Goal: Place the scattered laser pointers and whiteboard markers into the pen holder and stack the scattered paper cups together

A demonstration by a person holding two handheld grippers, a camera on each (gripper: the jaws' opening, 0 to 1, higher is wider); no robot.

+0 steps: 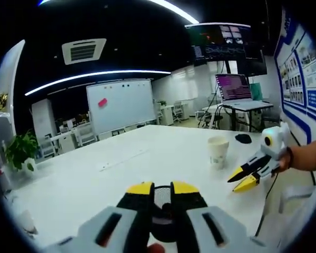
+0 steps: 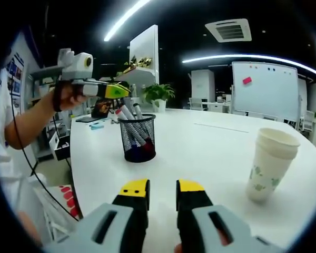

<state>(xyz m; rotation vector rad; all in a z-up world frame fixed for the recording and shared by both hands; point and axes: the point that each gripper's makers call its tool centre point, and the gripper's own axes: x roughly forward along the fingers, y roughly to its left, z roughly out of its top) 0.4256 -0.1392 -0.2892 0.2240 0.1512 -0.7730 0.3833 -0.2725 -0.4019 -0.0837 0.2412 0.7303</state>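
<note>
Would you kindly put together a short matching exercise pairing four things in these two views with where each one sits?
Things:
1. pen holder
2. stacked paper cups
3. left gripper
4. potted plant

Places:
A. at the table's far edge
B. held in the air above the pen holder
C. standing on the table with markers inside
D. upright on the table, right of the right gripper's jaws

Pairs: 1-C, 2-D, 3-B, 4-A

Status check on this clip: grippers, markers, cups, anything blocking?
Left gripper above the pen holder, right gripper slightly open, empty. Markers in holder. Paper cups stacked. Nothing blocking.
</note>
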